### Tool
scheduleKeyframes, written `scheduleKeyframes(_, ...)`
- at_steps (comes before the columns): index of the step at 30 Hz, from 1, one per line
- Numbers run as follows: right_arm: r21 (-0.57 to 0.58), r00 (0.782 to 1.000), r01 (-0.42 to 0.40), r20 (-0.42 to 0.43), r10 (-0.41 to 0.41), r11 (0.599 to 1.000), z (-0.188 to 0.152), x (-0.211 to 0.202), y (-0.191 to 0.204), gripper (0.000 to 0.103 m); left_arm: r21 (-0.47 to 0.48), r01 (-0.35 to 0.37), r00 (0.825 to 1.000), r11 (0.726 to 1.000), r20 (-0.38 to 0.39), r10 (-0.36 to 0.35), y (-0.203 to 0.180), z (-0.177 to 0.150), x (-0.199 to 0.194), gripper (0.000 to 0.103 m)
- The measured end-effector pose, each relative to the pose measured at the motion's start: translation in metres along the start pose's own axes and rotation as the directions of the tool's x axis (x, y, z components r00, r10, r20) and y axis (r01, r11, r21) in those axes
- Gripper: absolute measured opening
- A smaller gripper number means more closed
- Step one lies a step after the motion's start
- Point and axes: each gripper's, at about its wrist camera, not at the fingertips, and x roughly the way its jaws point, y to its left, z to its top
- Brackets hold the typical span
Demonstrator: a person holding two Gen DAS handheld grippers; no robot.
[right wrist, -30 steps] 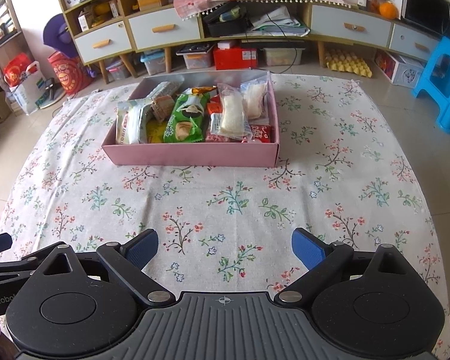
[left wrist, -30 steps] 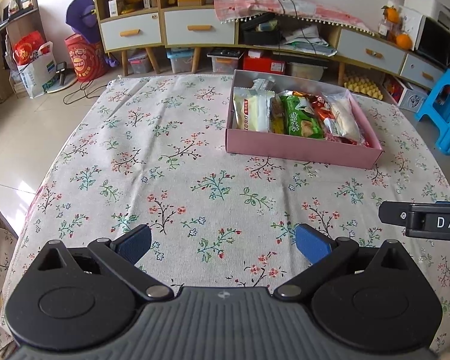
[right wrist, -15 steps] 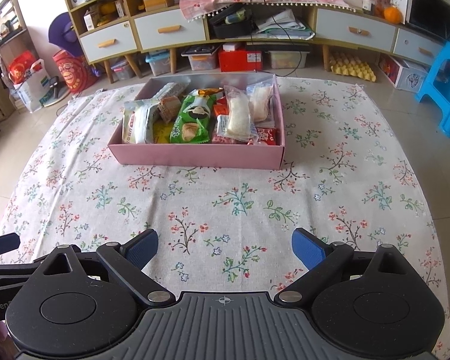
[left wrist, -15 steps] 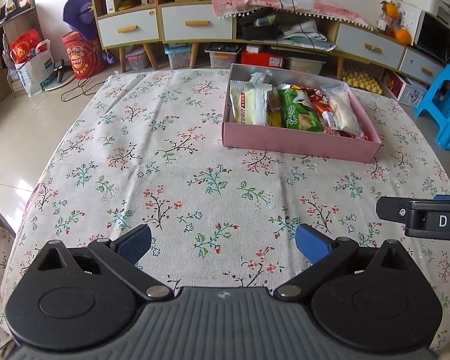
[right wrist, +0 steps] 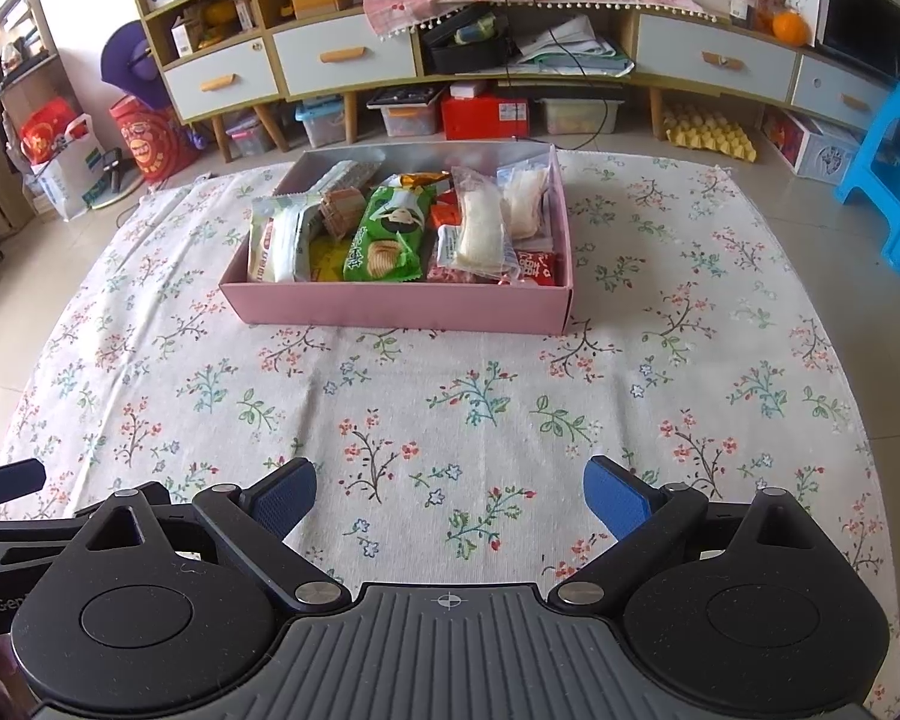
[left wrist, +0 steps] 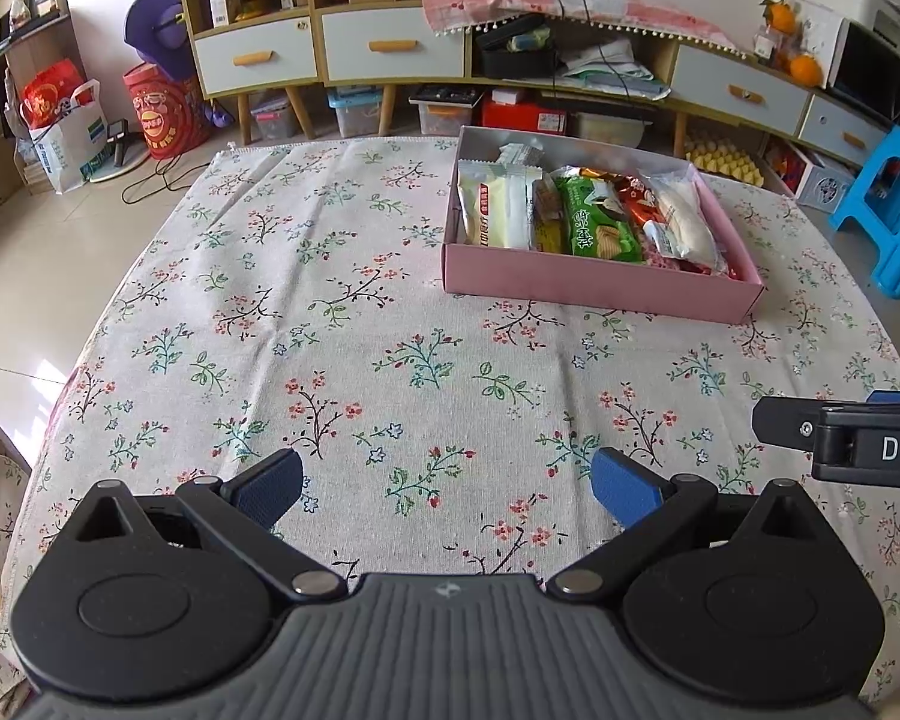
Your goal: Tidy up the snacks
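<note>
Snacks (right wrist: 384, 234) fill the pink box (right wrist: 390, 306) well ahead of both spread, empty claws (left wrist: 447, 489) (right wrist: 450, 495).

Little lettering could be read. In the left wrist view, white capitals "DA" stood on the black body of the right gripper (left wrist: 864, 441), cut off by the picture's edge. In the right wrist view, pale letters "Gen" showed on the black side of the left gripper (right wrist: 6, 564), the rest hidden. The green packet (right wrist: 387, 234) in the pink box (right wrist: 402, 306) bore large white characters, too small and warped to make out. The white packet (left wrist: 498, 210) carried a red band of print that was also illegible, and so was the white print on the red packet (right wrist: 537, 270). The red bucket (left wrist: 159, 114) on the floor showed a round emblem whose writing could not be read.
</note>
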Motion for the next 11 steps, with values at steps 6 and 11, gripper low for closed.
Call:
scheduleKeyframes(6, -0.006, 1.0, 0.0, -0.006, 0.0, 1.0, -0.001, 0.0018, 0.0011, 0.097, 0.004, 0.004, 1.0, 1.0, -0.004, -0.004, -0.0005, -0.0005, 0.0007, 0.102)
scheduleKeyframes(11, -0.004, 1.0, 0.004, -0.009, -0.004, 1.0, -0.0013, 0.0037, 0.0001, 0.097, 0.01, 0.009, 1.0, 1.0, -0.01, -0.009, -0.0013, -0.0008, 0.0019, 0.102)
